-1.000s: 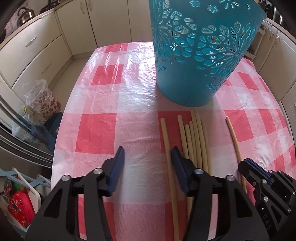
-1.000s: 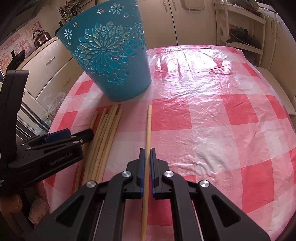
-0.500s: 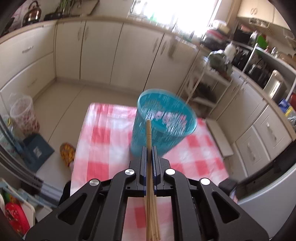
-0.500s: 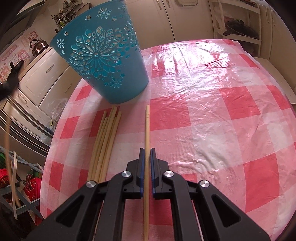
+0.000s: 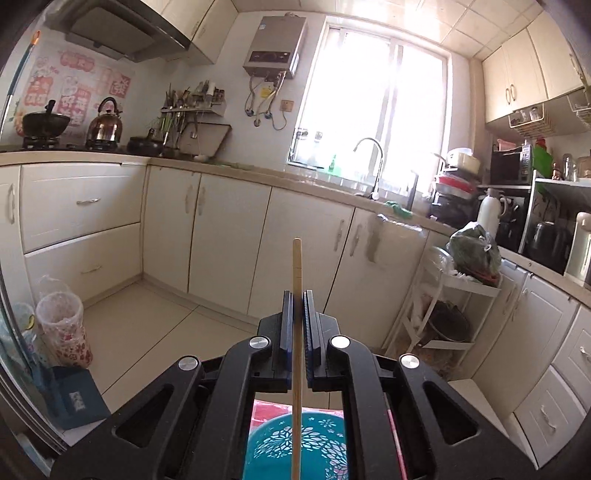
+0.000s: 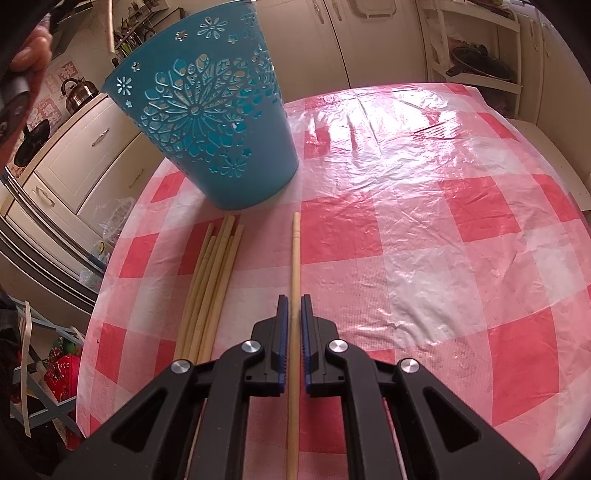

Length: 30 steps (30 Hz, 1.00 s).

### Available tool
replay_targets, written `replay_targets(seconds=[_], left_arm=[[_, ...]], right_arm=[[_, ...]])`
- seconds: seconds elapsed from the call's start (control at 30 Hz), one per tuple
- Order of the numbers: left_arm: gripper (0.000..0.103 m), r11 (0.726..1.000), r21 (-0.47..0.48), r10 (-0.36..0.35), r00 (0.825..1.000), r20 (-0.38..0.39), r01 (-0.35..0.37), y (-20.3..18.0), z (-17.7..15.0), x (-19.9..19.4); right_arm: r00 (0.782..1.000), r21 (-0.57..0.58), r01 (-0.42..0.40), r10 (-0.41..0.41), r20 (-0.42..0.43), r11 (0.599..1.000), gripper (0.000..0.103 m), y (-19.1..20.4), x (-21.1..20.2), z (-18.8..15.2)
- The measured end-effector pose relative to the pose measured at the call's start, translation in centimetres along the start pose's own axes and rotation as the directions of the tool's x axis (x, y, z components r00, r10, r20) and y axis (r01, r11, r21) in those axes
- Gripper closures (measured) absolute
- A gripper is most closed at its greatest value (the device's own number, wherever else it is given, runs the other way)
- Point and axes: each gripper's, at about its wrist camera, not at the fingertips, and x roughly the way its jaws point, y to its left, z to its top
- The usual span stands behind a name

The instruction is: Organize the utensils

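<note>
My left gripper (image 5: 296, 295) is shut on a wooden chopstick (image 5: 296, 266) and holds it upright, high above the teal cut-out basket (image 5: 295, 446) seen below through the gripper frame. In the right wrist view the basket (image 6: 210, 122) stands on the red-checked tablecloth (image 6: 424, 221). My right gripper (image 6: 291, 299) is shut on a single chopstick (image 6: 294, 251) that lies along the table. A bundle of several chopsticks (image 6: 210, 280) lies to its left. The left chopstick's top end (image 6: 109, 26) shows above the basket.
Kitchen cabinets (image 5: 229, 229), a sink tap (image 5: 369, 162) and a wire rack (image 5: 443, 317) surround the table. The table's left edge (image 6: 92, 302) drops to clutter on the floor. A patterned bin (image 5: 62, 328) stands by the cabinets.
My left gripper closed on a chopstick, lifted it off the table and tilted up over the basket. My right gripper stayed shut on its chopstick on the table.
</note>
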Motion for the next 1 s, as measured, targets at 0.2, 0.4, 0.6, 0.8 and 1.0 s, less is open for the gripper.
replay_targets(seconds=[0.2, 0.4, 0.6, 0.8, 1.0], left_arm=[[0.098, 0.997, 0.066, 0.041, 0.993, -0.107, -0.034, 1.3, -5.0, 2.5], [0.083, 0.987, 0.157, 0.061, 0.979, -0.194, -0.030, 2.3, -7.5, 1.6], [0.026, 0.976, 0.204, 0.107, 0.985, -0.135, -0.078, 4.8, -7.8, -3.8], [0.018, 0.980, 0.169, 0.142, 0.970, -0.196, -0.109, 9.6, -10.0, -7.3], [0.018, 0.983, 0.138, 0.164, 0.929, -0.333, -0.124, 13.5, -14.5, -8.0]], right_arm=[[1.000, 0.007, -0.014, 0.014, -0.005, 1.000, 0.096, -0.2, 0.1, 0.2], [1.000, -0.009, -0.007, 0.006, -0.005, 1.000, 0.093, -0.1, 0.0, 0.2], [0.999, -0.049, 0.047, -0.045, 0.028, 0.998, 0.068, 0.5, -0.2, 0.3], [0.993, -0.097, 0.110, -0.105, 0.058, 0.989, 0.070, 1.4, 0.6, 0.7], [0.980, -0.229, 0.196, -0.185, 0.070, 0.953, 0.097, 3.4, 1.0, 0.1]])
